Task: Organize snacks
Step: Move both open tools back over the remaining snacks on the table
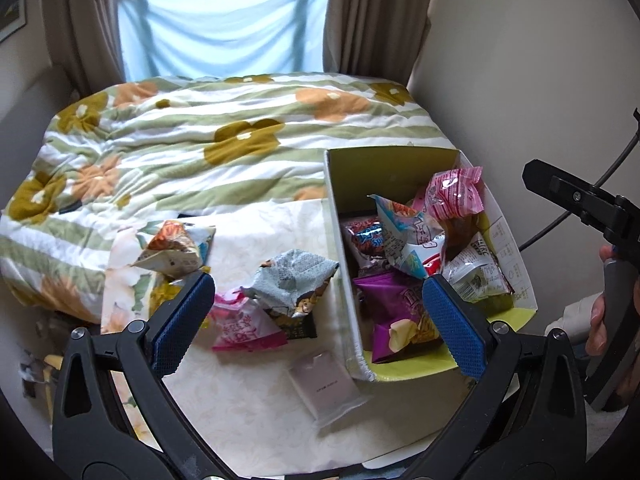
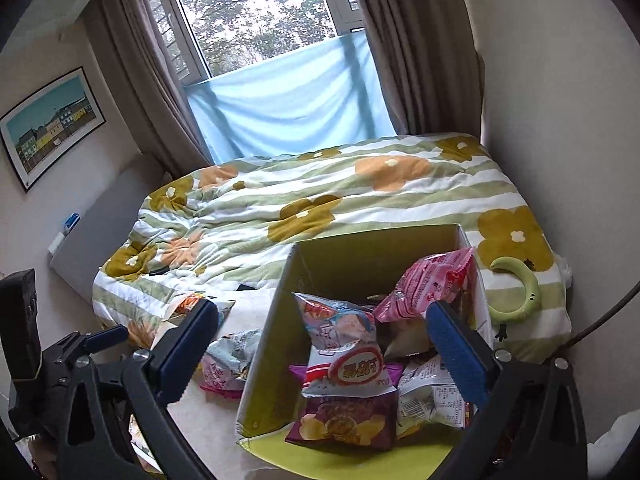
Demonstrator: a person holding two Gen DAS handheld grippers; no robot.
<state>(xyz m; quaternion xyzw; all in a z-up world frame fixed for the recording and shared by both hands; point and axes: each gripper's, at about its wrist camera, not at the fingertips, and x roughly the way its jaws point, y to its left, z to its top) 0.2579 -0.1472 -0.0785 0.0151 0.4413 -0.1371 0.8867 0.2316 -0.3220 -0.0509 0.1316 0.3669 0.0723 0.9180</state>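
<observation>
Nearest the left wrist camera, a pale pink flat packet (image 1: 326,390) is seen lying on the cream cloth (image 1: 256,400), just beside the near left corner of the box (image 1: 340,280). Over it the left gripper (image 1: 316,316) is held with its jaws spread wide and nothing between them. The right gripper (image 2: 320,350) is likewise fully spread and empty, poised over the box's near end.

A drop into the box is judged to be just finished, both claws being empty above it, so the step in hand is taken to be the turn toward the next loose snack.

Inside the box a heap of packets is seen: a purple chip bag (image 2: 344,420) at the near end, a light blue and white bag (image 2: 340,344) resting on it, a pink wrapper (image 2: 428,284) propped toward the far right corner, and a clear printed packet (image 2: 432,396) against the right wall. The box looks well filled but not brimming.

Four snacks are still left outside on the cloth: a grey-blue crumpled bag (image 1: 292,284) touching the box's left wall, a pink packet (image 1: 244,324) partly under it, an orange and white bag (image 1: 176,248) near the cloth's far left corner, and the flat packet.

The next move is judged to call for a descent onto one of these, probably the grey-blue bag, with the pads closed on its crumpled top.
</observation>
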